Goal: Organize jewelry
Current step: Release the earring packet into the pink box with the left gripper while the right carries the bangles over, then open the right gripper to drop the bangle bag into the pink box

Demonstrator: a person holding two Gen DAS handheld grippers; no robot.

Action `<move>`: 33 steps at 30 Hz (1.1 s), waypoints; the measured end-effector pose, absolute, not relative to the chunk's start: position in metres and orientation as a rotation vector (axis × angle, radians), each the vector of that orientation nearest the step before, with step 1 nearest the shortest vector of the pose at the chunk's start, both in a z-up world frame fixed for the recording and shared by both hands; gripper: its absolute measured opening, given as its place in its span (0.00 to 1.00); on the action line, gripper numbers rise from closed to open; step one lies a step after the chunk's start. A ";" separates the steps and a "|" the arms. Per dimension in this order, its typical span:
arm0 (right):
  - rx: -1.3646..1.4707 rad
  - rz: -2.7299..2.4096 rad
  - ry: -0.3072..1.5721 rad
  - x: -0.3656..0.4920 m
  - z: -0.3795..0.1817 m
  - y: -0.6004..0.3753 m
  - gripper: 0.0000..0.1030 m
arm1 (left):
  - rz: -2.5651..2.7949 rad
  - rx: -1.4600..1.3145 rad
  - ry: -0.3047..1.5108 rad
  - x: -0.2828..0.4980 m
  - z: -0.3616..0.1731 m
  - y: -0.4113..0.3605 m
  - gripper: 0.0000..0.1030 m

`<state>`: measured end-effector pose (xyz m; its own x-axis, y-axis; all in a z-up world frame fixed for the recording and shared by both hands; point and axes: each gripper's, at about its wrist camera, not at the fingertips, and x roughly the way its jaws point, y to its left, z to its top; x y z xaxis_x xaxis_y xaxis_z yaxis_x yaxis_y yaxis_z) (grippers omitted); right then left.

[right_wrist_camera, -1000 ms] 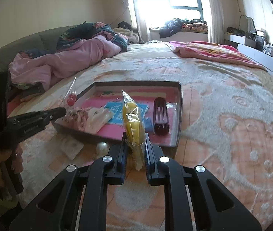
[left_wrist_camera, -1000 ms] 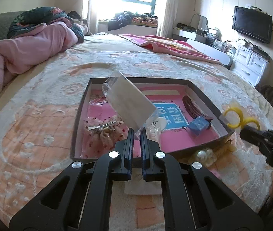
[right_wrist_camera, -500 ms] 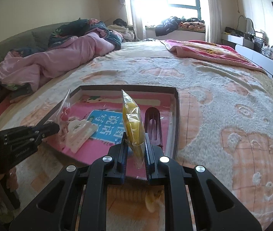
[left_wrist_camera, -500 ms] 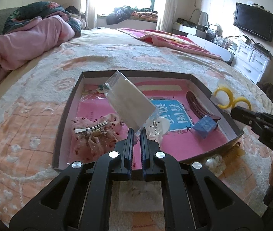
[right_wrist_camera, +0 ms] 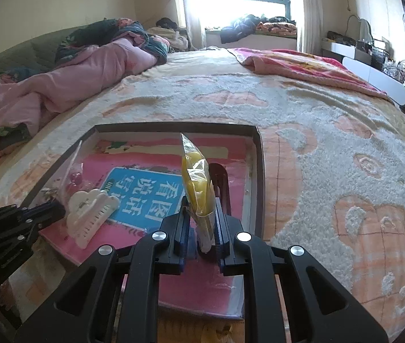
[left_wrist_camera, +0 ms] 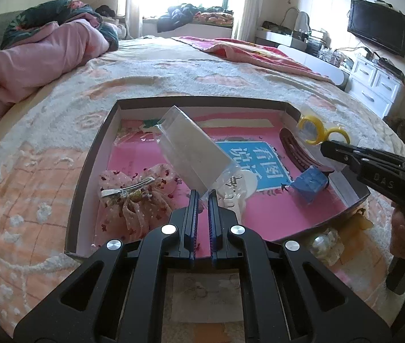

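Clear bag [left_wrist_camera: 194, 154] pinched at its bottom corner in left claw [left_wrist_camera: 201, 200], jaws nearly together, over tray [left_wrist_camera: 88, 171] on bed [left_wrist_camera: 174, 68]. Yellow bag [right_wrist_camera: 198, 188] clamped in right claw [right_wrist_camera: 201, 223], narrow gap, over tray's right side. Vs 1 s ago: right claw moved in over tray; left barely shifted.

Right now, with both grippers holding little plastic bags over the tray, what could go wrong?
1. The left gripper pinches only a bottom corner of the clear plastic bag, so it may slip out.
2. The brown-rimmed tray is already crowded; a dropped bag could cover the white hair claw clip.
3. The right gripper's yellow-filled bag hangs near the tray's right wall and may land outside.
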<state>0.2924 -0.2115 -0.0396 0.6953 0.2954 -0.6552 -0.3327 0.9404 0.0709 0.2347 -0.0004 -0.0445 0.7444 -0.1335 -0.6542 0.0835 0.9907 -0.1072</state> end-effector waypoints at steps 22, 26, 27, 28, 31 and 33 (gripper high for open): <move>-0.030 0.380 0.731 0.277 -0.044 -0.214 0.28 | -0.106 -0.108 0.730 0.225 -0.047 0.007 0.03; -0.020 0.392 0.725 0.271 -0.042 -0.214 0.35 | -0.105 -0.105 0.726 0.222 -0.045 0.008 0.03; -0.021 0.394 0.722 0.269 -0.041 -0.214 0.36 | -0.104 -0.106 0.726 0.221 -0.045 0.007 0.03; -0.021 0.395 0.719 0.267 -0.040 -0.215 0.37 | -0.103 -0.106 0.726 0.220 -0.045 0.008 0.03; -0.017 0.399 0.710 0.261 -0.037 -0.216 0.39 | -0.099 -0.106 0.722 0.215 -0.043 0.008 0.03; -0.015 0.405 0.704 0.257 -0.034 -0.217 0.40 | -0.098 -0.106 0.720 0.212 -0.042 0.009 0.03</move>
